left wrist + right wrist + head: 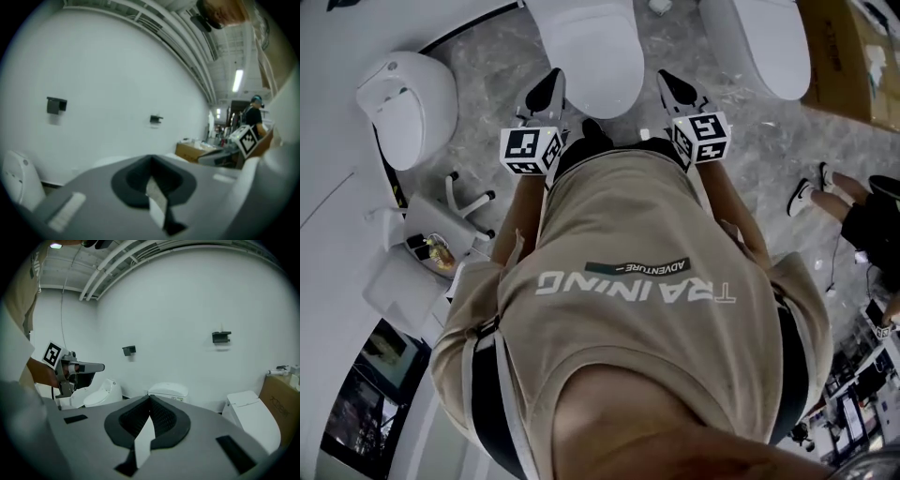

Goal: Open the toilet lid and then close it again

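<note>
In front of the person, toilet lid (591, 52) closed, left gripper (549, 84) and right gripper (672, 82) either side of its near end, fingers (164, 418) pressed together, empty, only the right gripper view showing the toilet (168, 391) against the white wall (187, 310).

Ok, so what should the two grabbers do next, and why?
Probably reach both forward and down to the front edge of the lid on the middle toilet. The lid looks closed, and the left gripper and right gripper are held in the air in front of it, both shut, holding nothing and touching nothing.
</note>
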Tool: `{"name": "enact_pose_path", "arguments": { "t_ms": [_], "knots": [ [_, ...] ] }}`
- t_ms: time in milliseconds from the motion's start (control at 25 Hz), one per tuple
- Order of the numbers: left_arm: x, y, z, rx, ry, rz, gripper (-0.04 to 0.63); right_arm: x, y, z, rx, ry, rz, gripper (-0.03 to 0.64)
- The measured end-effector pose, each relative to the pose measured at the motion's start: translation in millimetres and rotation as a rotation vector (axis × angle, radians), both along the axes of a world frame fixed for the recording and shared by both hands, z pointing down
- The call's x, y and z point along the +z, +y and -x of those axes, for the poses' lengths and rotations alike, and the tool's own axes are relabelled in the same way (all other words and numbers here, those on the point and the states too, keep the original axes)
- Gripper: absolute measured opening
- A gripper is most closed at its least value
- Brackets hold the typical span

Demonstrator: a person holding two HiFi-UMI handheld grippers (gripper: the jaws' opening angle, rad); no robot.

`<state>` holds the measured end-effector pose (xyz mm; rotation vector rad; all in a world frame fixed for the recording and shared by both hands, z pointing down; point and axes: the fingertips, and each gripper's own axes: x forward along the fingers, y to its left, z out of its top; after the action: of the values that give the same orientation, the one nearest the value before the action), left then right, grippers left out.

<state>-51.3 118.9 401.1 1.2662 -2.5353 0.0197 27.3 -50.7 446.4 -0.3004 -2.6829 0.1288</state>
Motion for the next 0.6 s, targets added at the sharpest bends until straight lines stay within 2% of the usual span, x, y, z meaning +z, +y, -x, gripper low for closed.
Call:
{"name": "enact_pose_path", "arguments": {
  "t_ms": [80, 240, 600],
  "knots": [
    [2.1, 4.9, 11.2, 0.040, 0.006, -0.023, 0.005, 0.9, 13.6, 13.1, 0.009, -0.003, 0.001, 0.009],
    [18.5, 9.8, 30.0, 0.091, -0.001, 0.018, 0.005, 6.4, 32.6, 37.8, 0.013, 0.003, 0.009, 0.009],
    [43.9, 1.6, 42.5, 0.030, 0.092, 0.052, 0.005, 19.5, 28.3, 59.2, -0.092, 0.063, -0.017, 0.009]
  ]
}}
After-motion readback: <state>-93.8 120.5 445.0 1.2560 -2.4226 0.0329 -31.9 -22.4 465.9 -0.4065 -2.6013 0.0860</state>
